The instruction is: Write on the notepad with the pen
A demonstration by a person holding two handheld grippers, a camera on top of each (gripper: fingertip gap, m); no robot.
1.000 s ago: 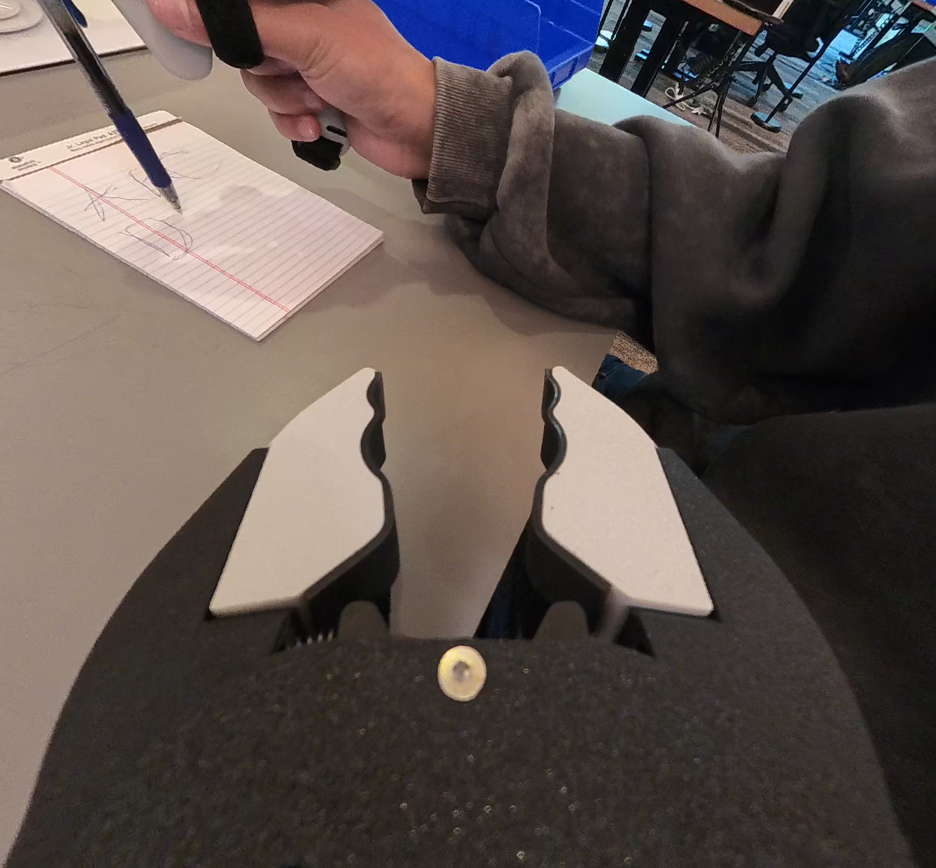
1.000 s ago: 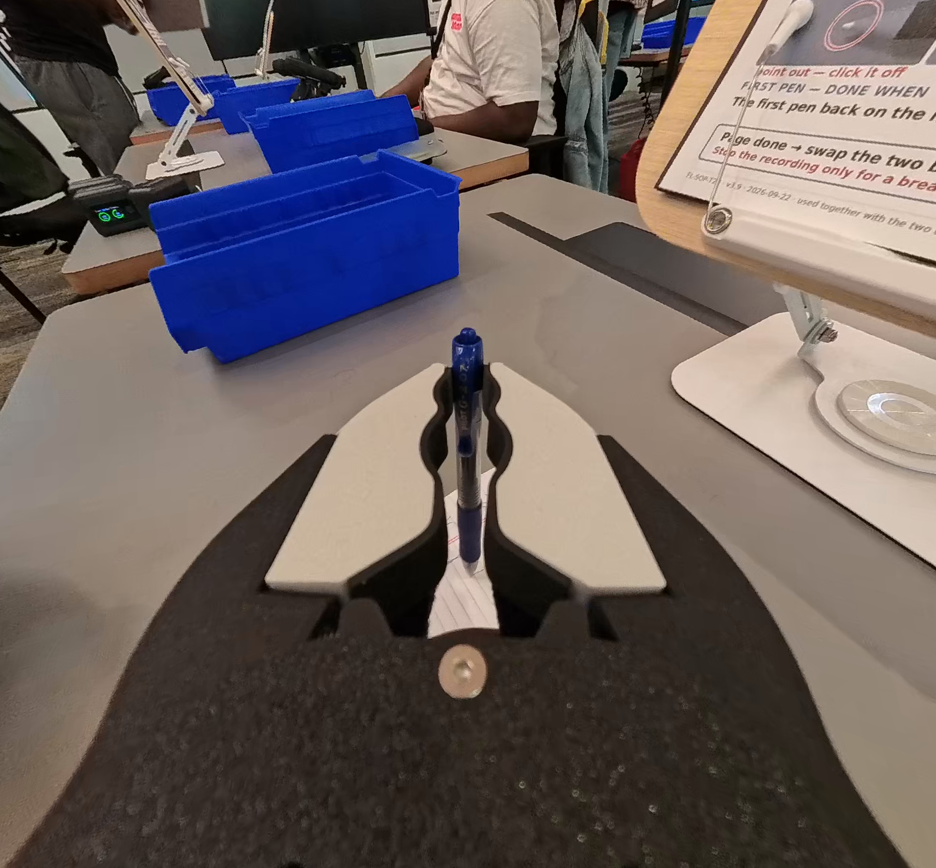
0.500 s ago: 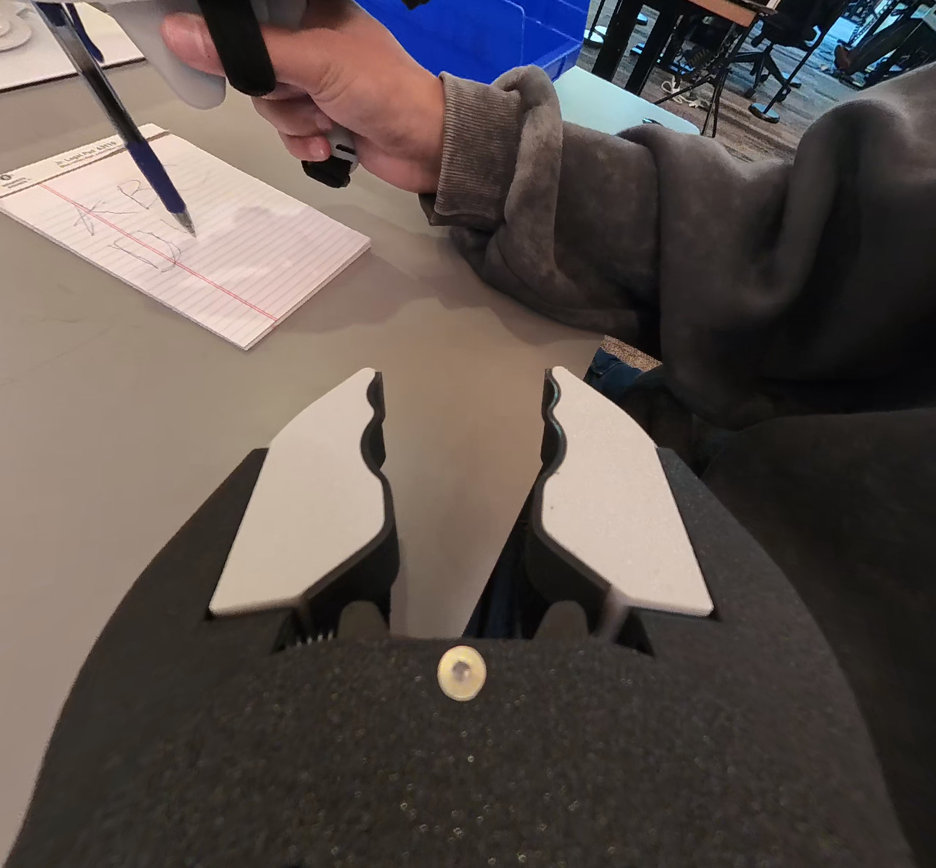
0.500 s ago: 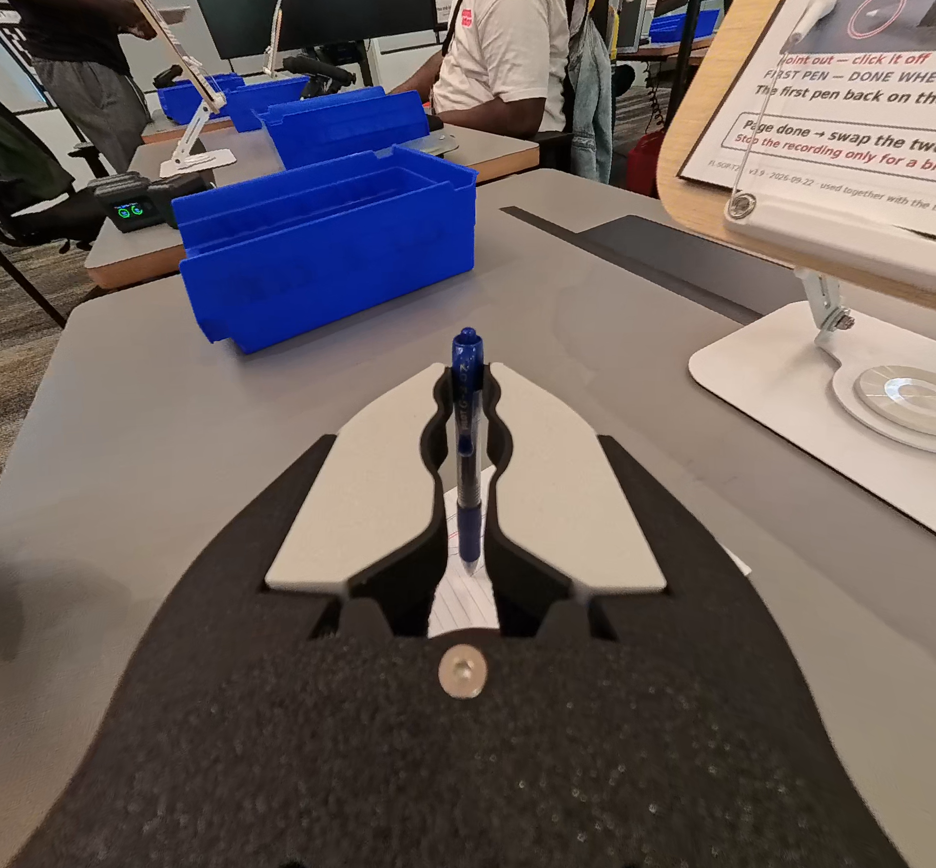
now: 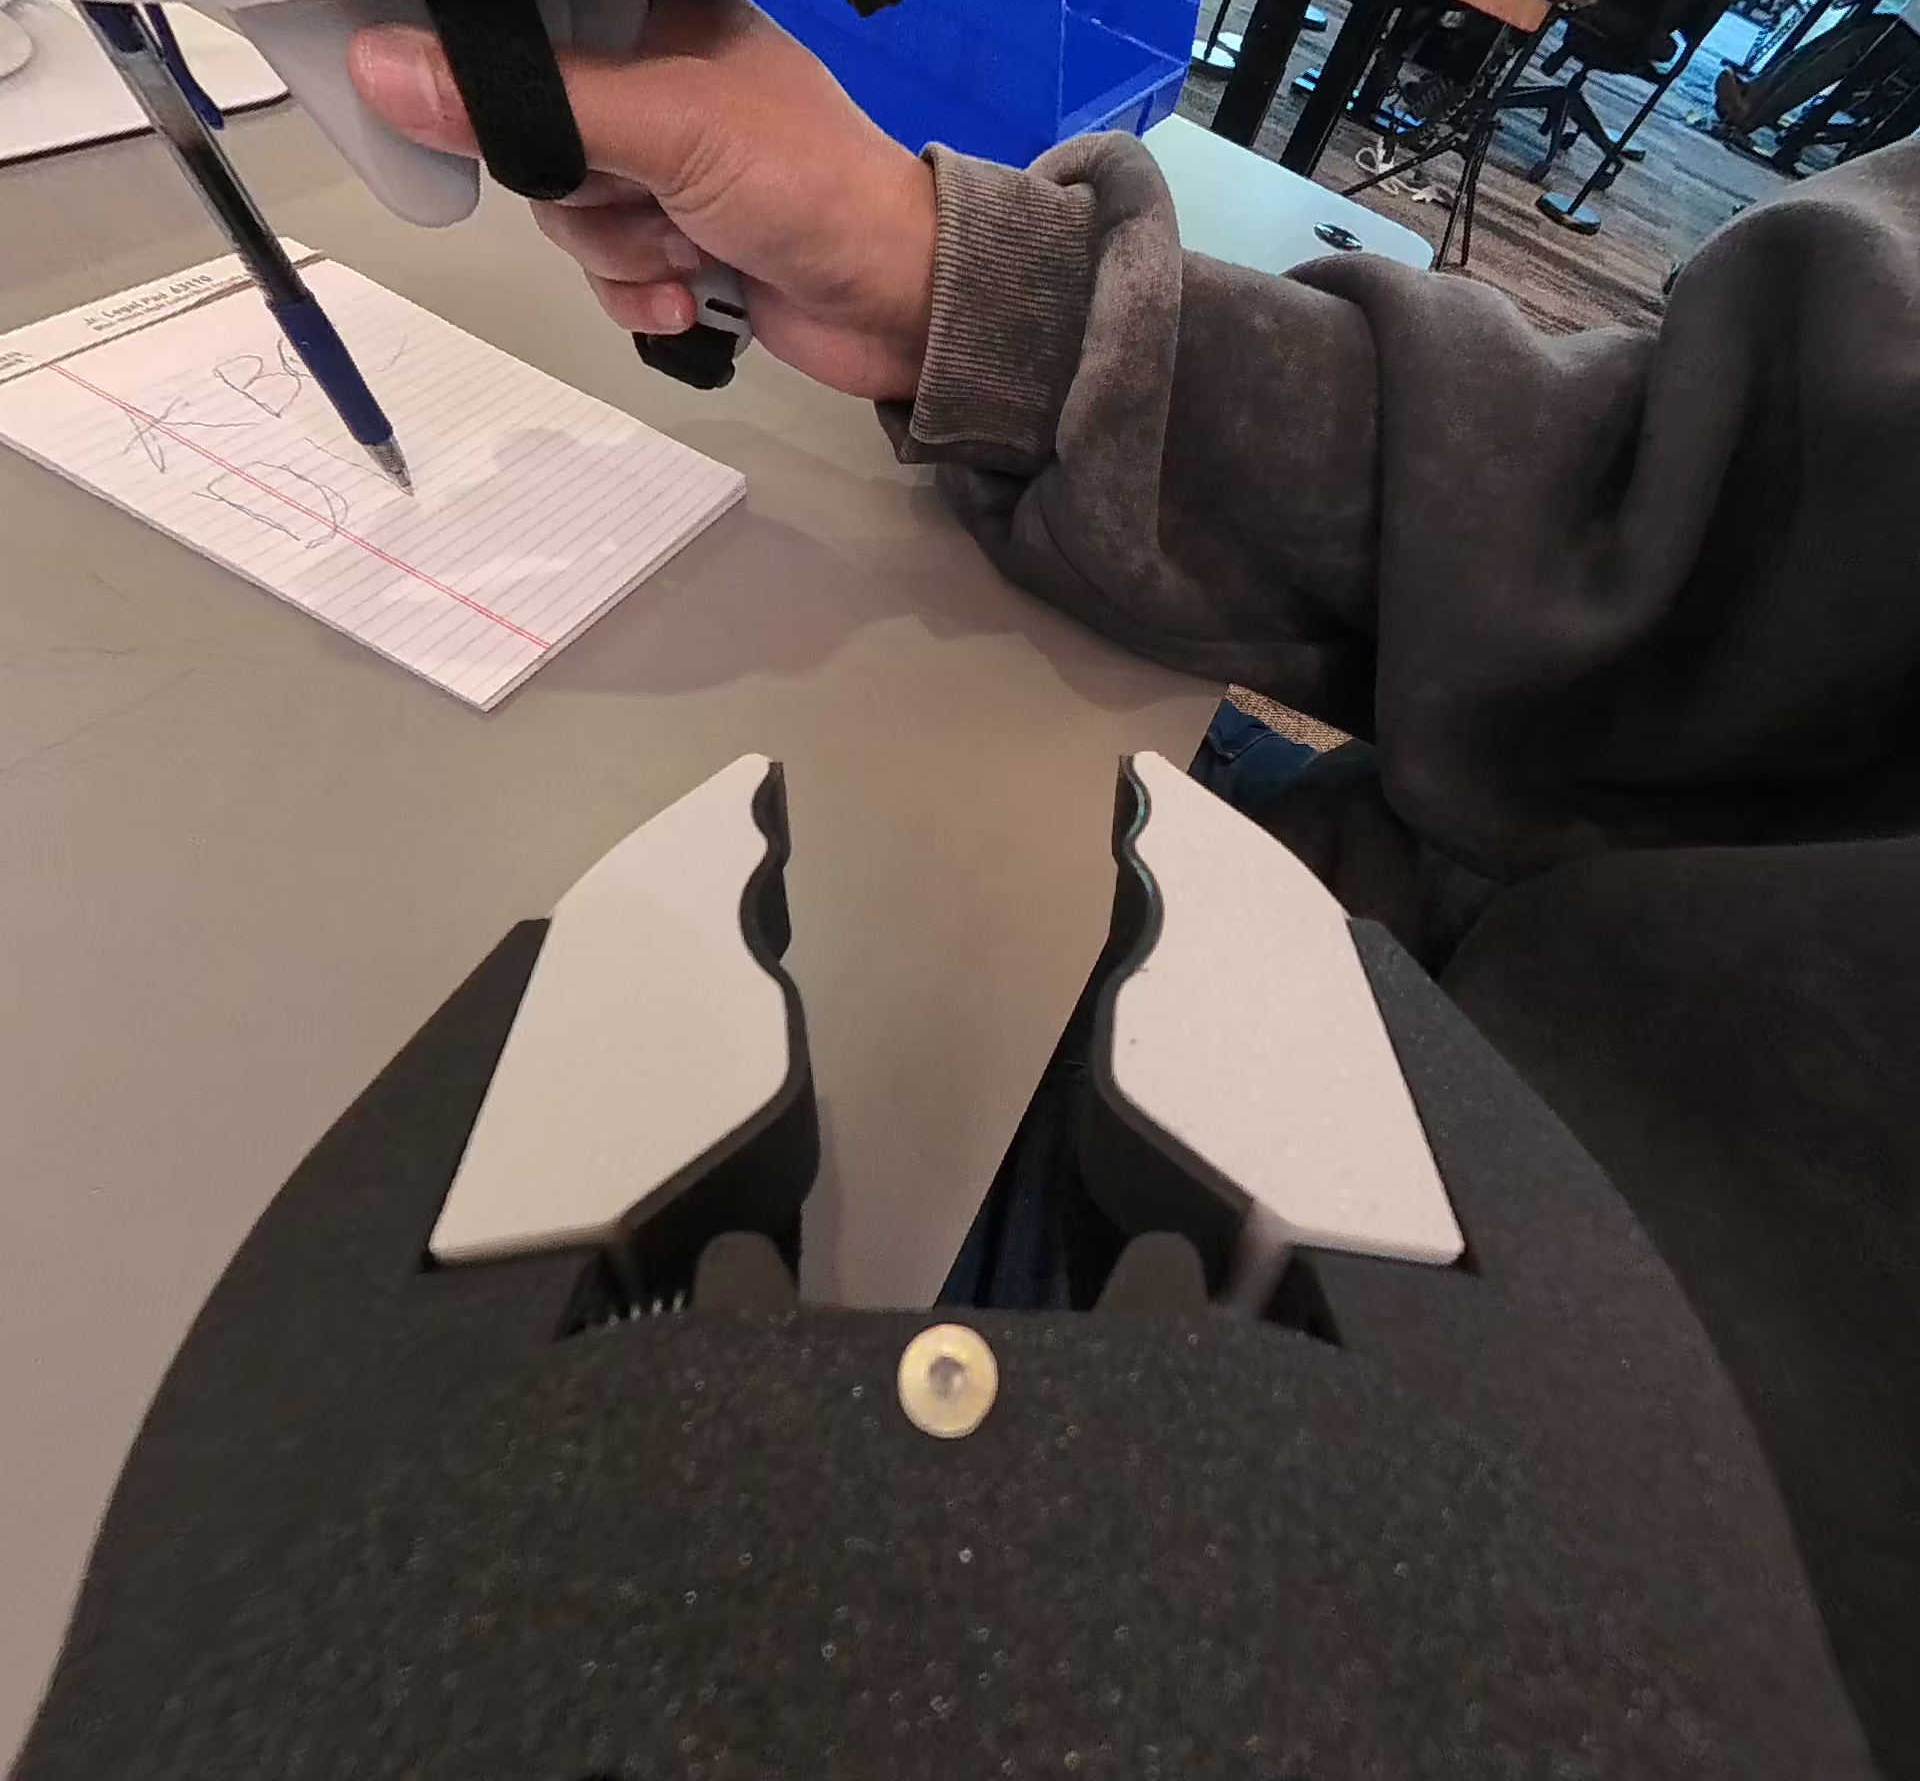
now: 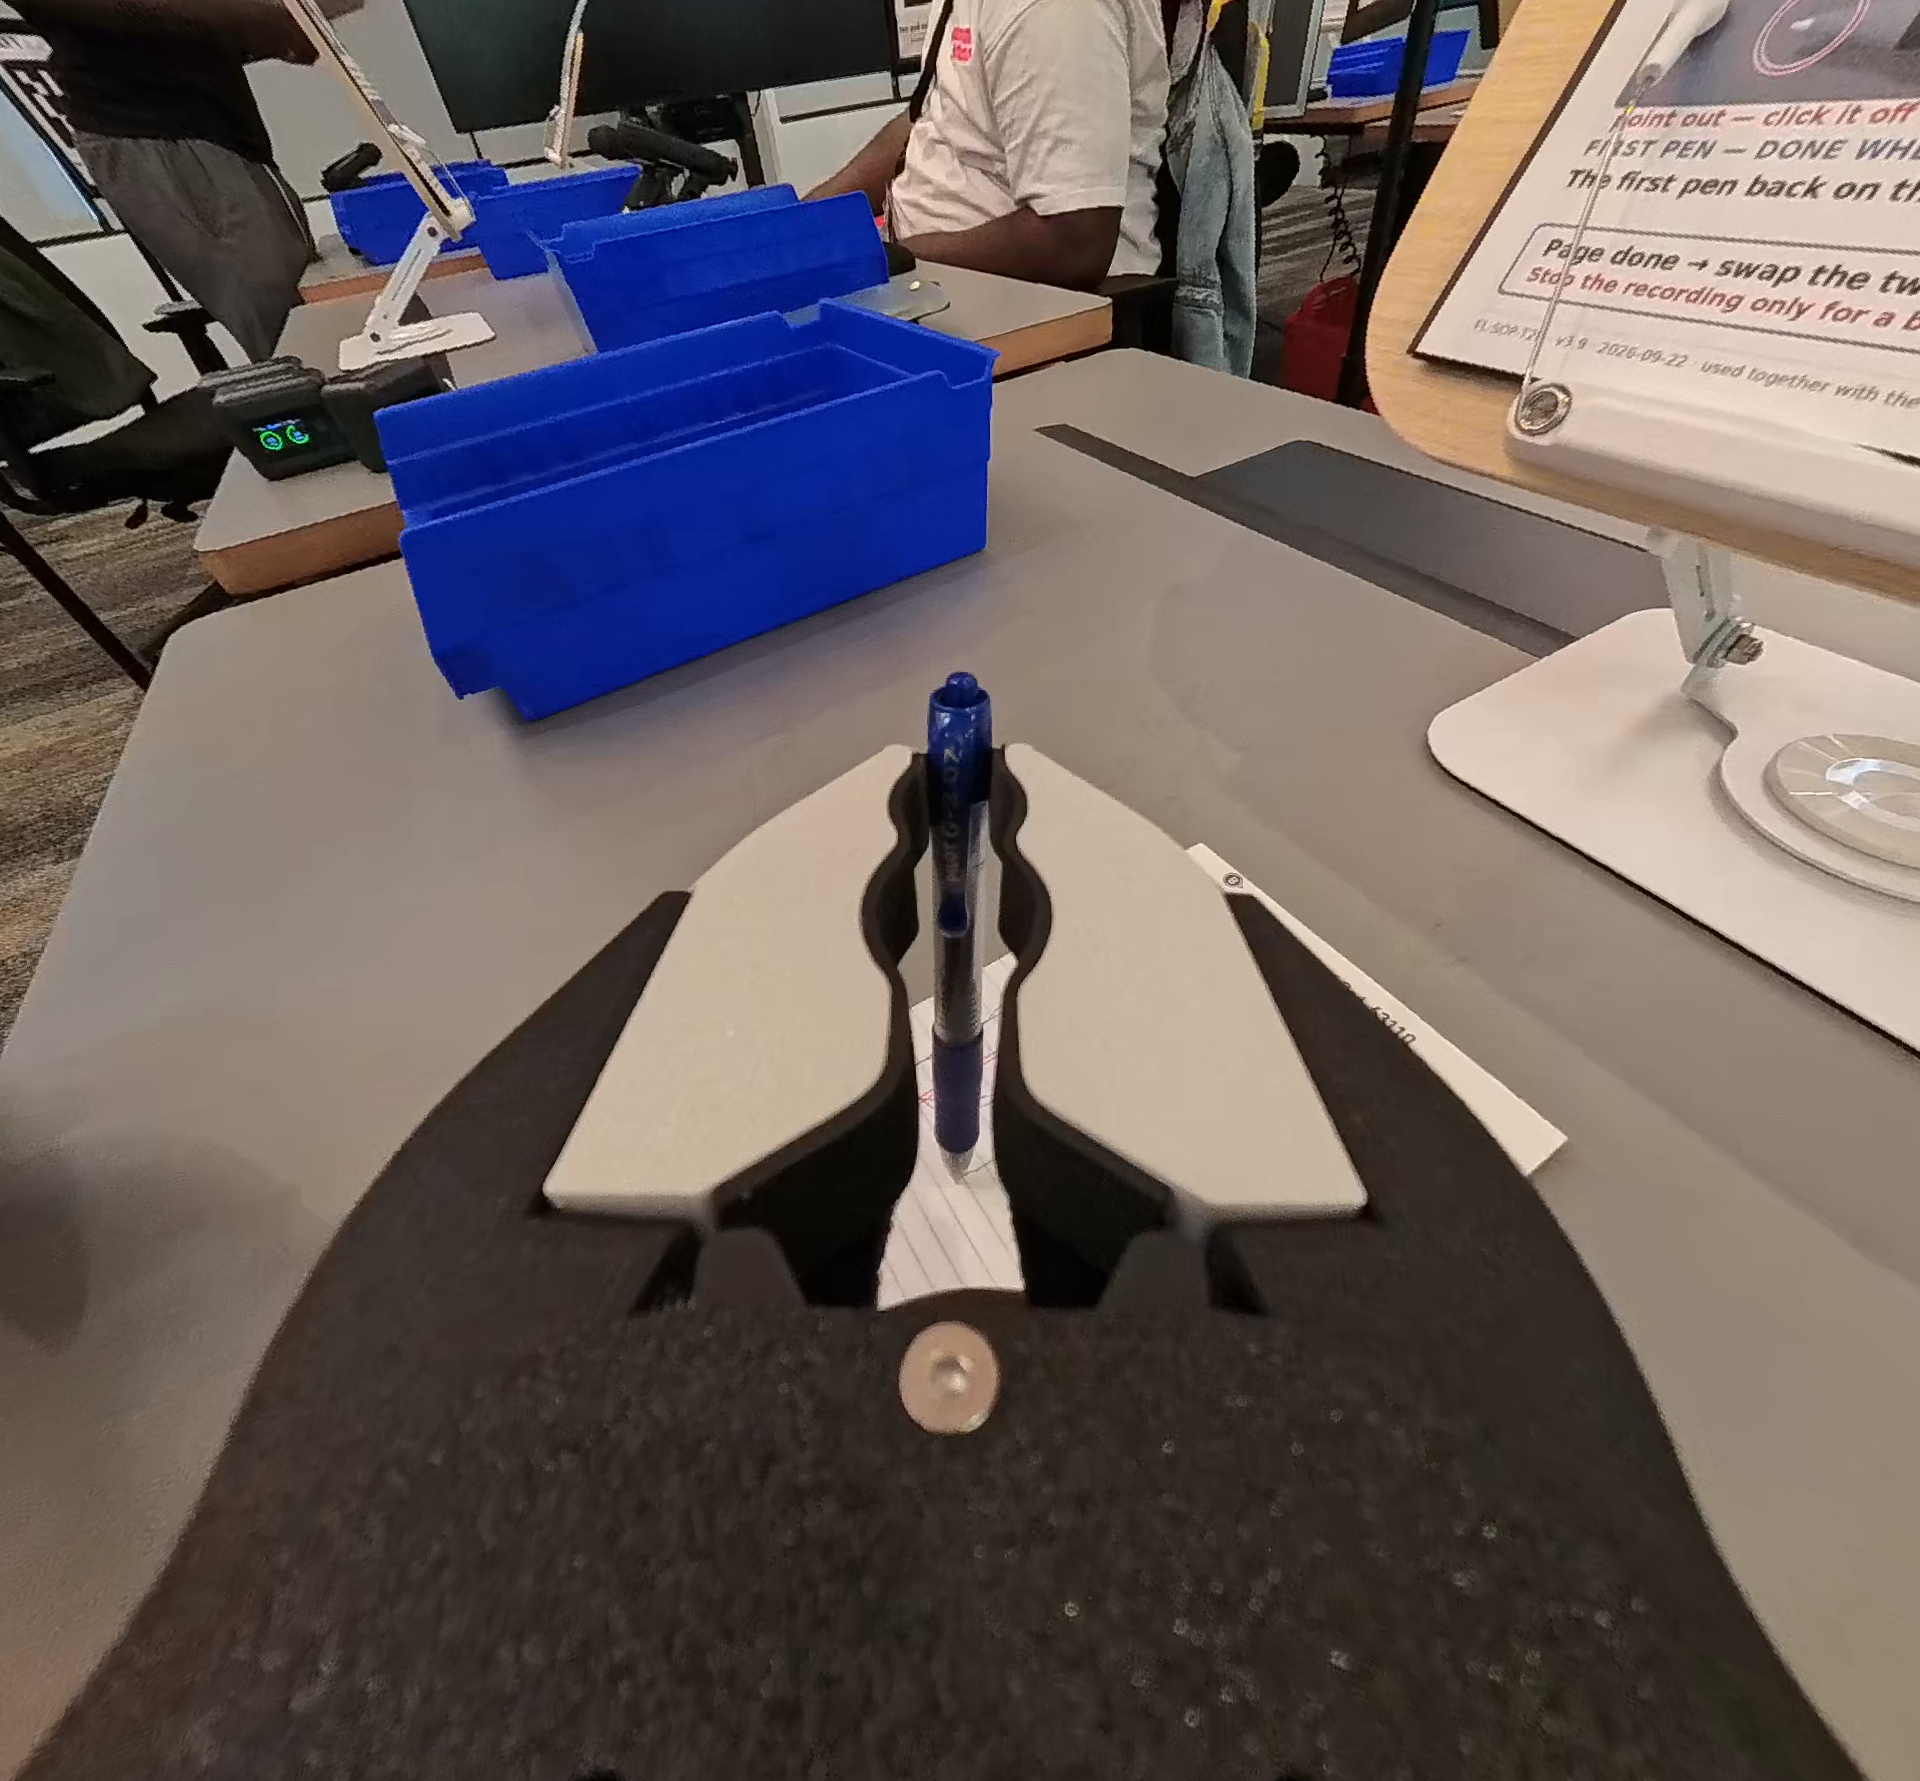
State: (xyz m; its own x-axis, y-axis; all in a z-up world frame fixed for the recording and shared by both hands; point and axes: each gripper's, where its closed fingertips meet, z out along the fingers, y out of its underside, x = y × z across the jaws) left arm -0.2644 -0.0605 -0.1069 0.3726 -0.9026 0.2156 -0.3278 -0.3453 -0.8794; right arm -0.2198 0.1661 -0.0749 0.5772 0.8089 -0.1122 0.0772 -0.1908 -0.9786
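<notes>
Since a second ago the pen (image 5: 312, 349) has worked its way across the notepad (image 5: 499, 526), and more scrawled marks now show on the lined page, with the tip resting just past the newest strokes. From where I stand, the right hand-held gripper (image 6: 958, 765) is clenched on the pen, its two pale fingers (image 6: 758, 983) pressed against the blue barrel, which stands nearly upright between them with the point down on the paper. A hand (image 5: 727, 204) in a grey sleeve (image 5: 1299, 505) wraps the handle of that hand-held gripper directly above the notepad. The notepad lies flat on the grey surface (image 5: 208, 900), one corner pointing toward the left hand-held gripper (image 5: 951, 775). That left one is released, its fingers spread with only bare surface between them, and it sits well clear of the notepad, near the surface's edge. Beyond the notepad, a blue bin (image 6: 686, 505) sits on the surface, and off to the notepad's other side a white stand base (image 6: 1621, 796) carries a tilted board with a printed sheet (image 6: 1714, 173). Farther behind the bin, people (image 6: 1029, 100) are at other tables.
</notes>
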